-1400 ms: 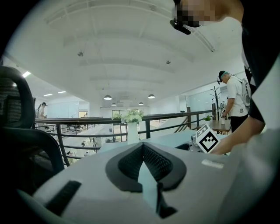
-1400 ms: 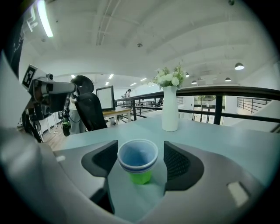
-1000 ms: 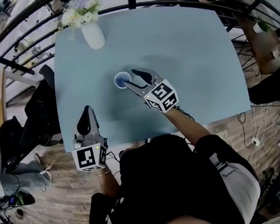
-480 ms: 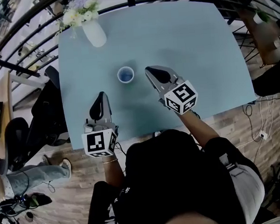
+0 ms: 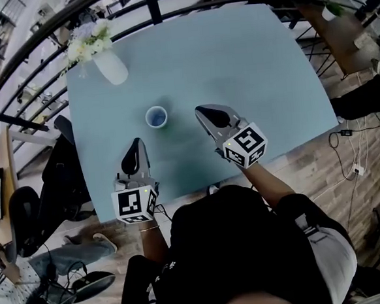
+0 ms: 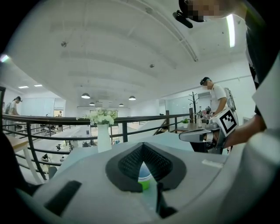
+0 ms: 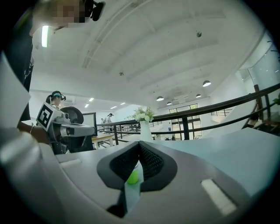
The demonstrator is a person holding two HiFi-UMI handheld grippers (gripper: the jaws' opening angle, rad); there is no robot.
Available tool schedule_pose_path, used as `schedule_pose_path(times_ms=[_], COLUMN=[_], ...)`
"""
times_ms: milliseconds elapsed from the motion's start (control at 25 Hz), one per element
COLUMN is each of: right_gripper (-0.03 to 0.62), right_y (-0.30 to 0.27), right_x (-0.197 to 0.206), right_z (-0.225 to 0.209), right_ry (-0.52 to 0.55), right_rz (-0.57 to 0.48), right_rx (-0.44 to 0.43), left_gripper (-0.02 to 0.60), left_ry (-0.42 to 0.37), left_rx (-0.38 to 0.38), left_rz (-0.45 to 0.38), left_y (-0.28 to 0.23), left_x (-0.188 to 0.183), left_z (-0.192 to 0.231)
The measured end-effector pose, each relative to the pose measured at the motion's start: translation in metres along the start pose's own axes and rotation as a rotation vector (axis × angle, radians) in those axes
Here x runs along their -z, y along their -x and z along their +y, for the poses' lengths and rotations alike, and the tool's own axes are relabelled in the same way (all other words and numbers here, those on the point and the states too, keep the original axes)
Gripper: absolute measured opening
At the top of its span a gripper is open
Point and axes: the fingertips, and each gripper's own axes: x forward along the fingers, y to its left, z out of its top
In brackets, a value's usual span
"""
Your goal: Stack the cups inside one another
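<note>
My right gripper (image 5: 204, 112) has pulled back from the cup (image 5: 156, 116). Its jaws, which stood open around the cup, are now clenched on nothing, and it hangs beside the cup without touching it. My left gripper (image 5: 135, 147) has moved closer, jaws together and empty, over the counter's (image 5: 248, 65) near edge. The cup stands upright, left of the counter's middle.
</note>
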Motion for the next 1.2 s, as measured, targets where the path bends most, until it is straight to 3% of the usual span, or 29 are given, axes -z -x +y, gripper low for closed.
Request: schedule_pose_path(times_ms=[1200], right_gripper=[0.011], right_y=[0.053], right_x=[-0.015], right_z=[-0.03], right_ry=[0.003], right_rz=[-0.038], right_rx=[0.028], left_gripper=[-0.012], left_ry=[-0.015], left_rx=[0.054], left_rz=[-0.023], left_y=[-0.021], left_x=[-0.009], left_z=[-0.055])
